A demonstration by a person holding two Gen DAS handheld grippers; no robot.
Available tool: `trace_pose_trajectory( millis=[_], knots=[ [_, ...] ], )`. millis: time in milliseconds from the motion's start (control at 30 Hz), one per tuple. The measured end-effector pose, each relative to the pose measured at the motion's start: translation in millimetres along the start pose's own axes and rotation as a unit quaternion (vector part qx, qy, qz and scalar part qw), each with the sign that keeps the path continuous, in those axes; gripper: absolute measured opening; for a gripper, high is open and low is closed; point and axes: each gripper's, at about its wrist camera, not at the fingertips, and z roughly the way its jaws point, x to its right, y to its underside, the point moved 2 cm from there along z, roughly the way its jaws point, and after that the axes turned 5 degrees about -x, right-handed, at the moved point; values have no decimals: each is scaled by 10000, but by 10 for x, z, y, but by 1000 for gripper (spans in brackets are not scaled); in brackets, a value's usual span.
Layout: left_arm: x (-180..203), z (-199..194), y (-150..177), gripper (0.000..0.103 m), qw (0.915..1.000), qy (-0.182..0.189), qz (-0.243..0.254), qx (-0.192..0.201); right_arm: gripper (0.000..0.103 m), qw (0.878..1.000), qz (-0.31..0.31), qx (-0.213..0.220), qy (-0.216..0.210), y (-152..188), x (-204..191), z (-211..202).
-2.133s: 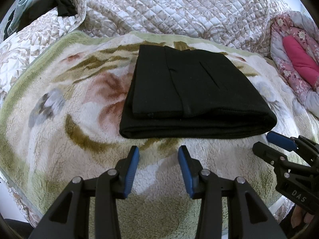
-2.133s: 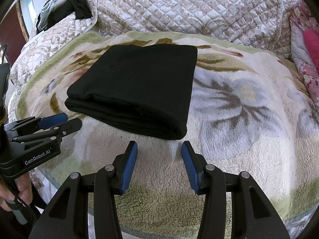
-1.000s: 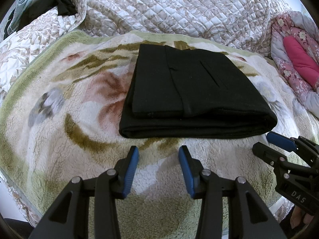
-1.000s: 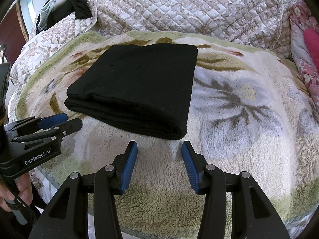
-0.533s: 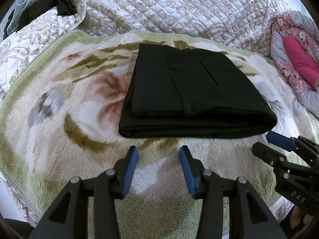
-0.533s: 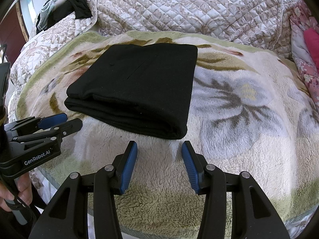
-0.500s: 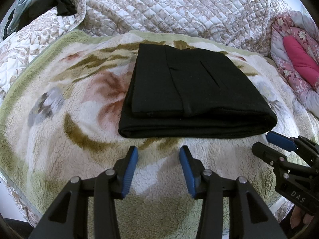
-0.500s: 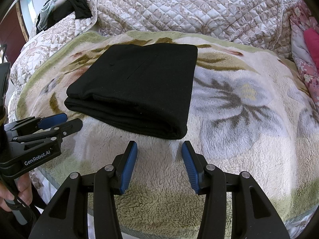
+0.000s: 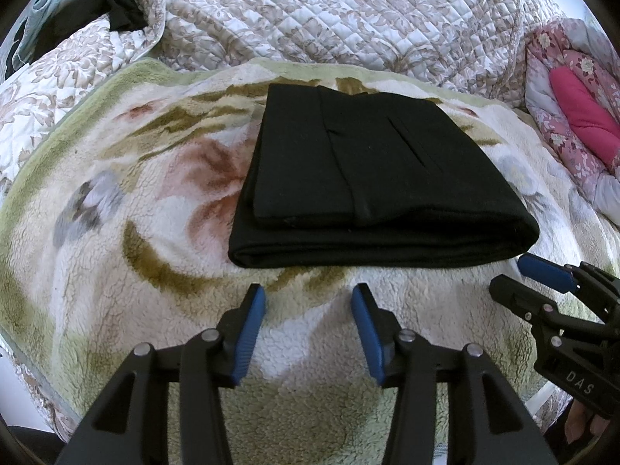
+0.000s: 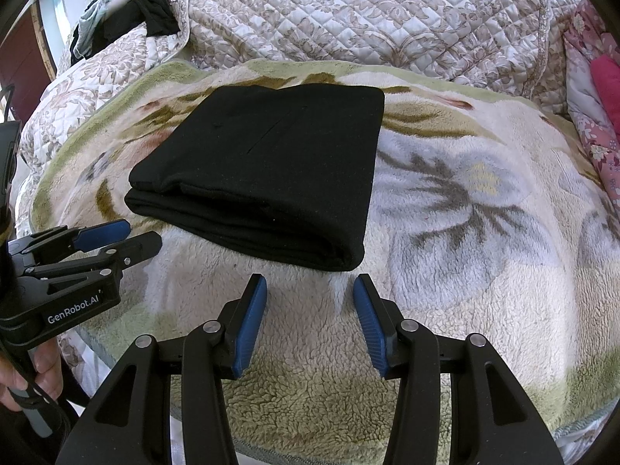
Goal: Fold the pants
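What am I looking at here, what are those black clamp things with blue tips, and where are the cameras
There is no robot arm. A person holds a hand-held gripping tool in each hand, and each tool carries a wide-angle camera looking forward along its two blue-padded fingers. That is why the pictures look round and bent.

One picture comes from the left tool, the other from the right tool. Each camera also catches the other tool at the edge of its view, and in the right camera's picture the person's left hand shows on the handle.

On a fleecy flowered blanket lie black pants, folded into a compact rectangle. A quilted bedspread sits behind, and something pink lies at the far right.

Nothing is held: both tools are open, just short of the pants' near edge.
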Motion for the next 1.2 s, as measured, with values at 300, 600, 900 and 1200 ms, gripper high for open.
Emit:
trace_pose_trajectory(
  millis=[300, 600, 900, 1200],
  knots=[
    [-6, 1, 9, 53, 10000, -7, 12, -6, 48, 10000, -3, -2, 3, -1, -1, 0],
    [-3, 5, 10, 54, 10000, -13, 21, -9, 48, 10000, 1, -2, 5, -2, -4, 0],
    [-5, 11, 51, 55, 10000, -10, 9, -36, 48, 10000, -2, -2, 7, -1, -4, 3],
    [-9, 22, -1, 60, 9999, 66, -16, -91, 48, 10000, -3, -2, 9, 0, -5, 3]
  ],
)
